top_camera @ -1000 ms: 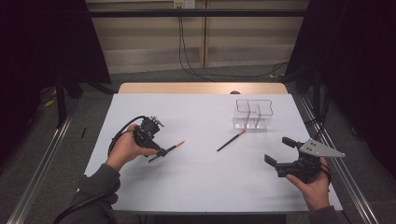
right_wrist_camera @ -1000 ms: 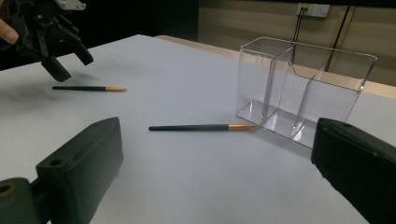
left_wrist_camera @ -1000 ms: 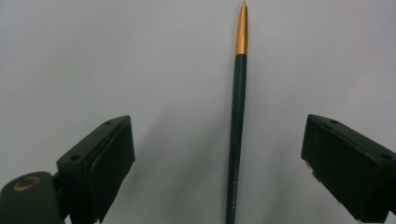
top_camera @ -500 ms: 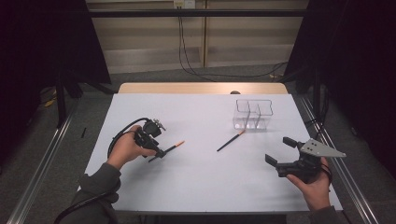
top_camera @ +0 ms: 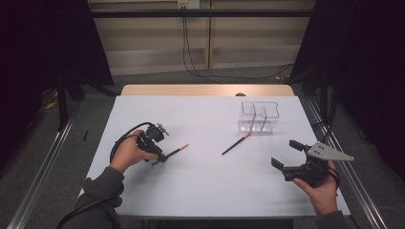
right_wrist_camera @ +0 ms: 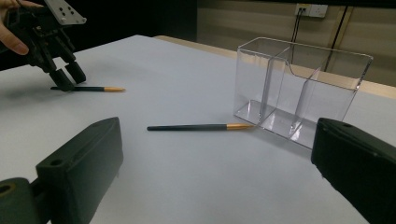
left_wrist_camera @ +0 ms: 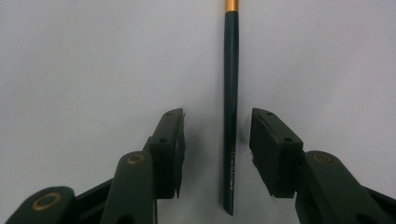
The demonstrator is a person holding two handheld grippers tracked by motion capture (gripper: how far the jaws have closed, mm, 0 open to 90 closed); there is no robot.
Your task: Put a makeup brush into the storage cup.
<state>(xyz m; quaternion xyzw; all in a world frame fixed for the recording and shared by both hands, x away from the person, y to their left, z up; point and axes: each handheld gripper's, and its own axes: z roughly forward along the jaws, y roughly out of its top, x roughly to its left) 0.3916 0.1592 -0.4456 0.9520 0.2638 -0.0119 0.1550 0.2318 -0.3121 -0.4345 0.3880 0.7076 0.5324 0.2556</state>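
While its jaws have just been closing, the left hand-held gripper (left_wrist_camera: 215, 154) is seen straddling a dark pencil (left_wrist_camera: 229, 116) that lies flat on the white bench (top_camera: 205, 191); gaps remain at both pads, so no grip is judged made yet. Two pencils are counted, the second (top_camera: 235, 144) lying with its tip at the single clear two-compartment holder (top_camera: 258, 116). The right hand-held gripper (top_camera: 286, 155) is held wide apart, empty, near the bench's edge.
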